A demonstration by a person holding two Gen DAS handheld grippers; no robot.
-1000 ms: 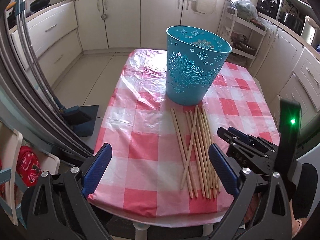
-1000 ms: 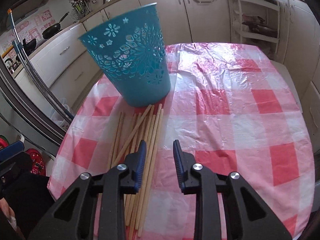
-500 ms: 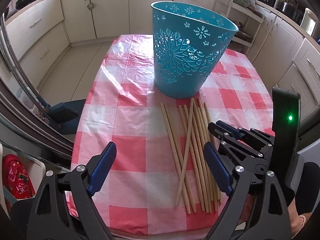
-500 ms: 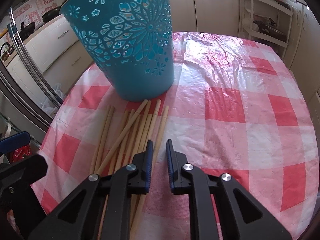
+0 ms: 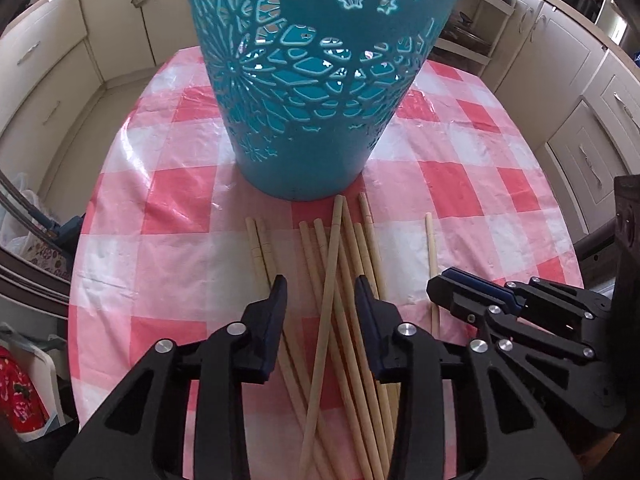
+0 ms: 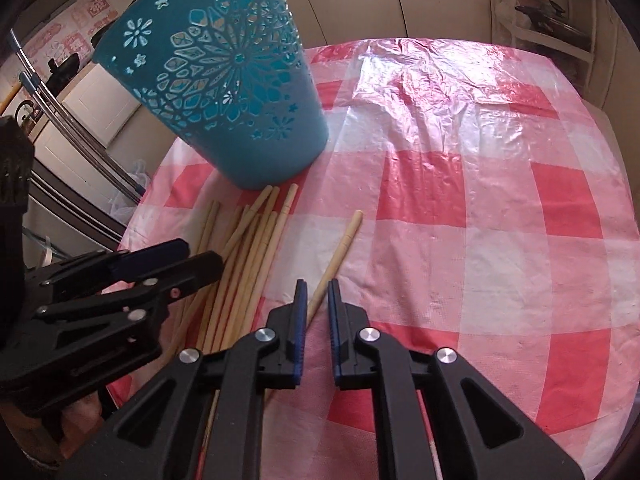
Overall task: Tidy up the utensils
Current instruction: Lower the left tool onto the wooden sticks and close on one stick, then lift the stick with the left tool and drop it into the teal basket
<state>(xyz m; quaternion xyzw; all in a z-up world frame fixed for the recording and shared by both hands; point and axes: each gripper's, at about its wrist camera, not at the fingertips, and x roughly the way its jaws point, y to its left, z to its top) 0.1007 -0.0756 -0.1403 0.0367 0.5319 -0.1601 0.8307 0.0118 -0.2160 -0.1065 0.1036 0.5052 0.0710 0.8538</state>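
Several wooden chopsticks (image 5: 332,280) lie in a loose bundle on the red-and-white checked tablecloth (image 5: 180,264), in front of a teal cut-out basket (image 5: 308,80). My left gripper (image 5: 320,292) is open, low over the bundle, with a few sticks between its jaws. One chopstick (image 6: 340,248) lies apart to the right of the bundle. My right gripper (image 6: 317,290) has its jaws narrowly apart around that stick's near part; whether the pads touch it is unclear. The right gripper also shows in the left wrist view (image 5: 452,288). The basket also shows in the right wrist view (image 6: 224,92).
The table stands in a kitchen with cream cabinets (image 5: 48,64) around it. A shelf rack (image 6: 552,20) stands behind the table on the right. The table's near edge lies just under both grippers.
Both grippers moved forward and down to the chopsticks. The left jaws narrowed around the bundle. One chopstick now lies apart to the right, between the right jaws.
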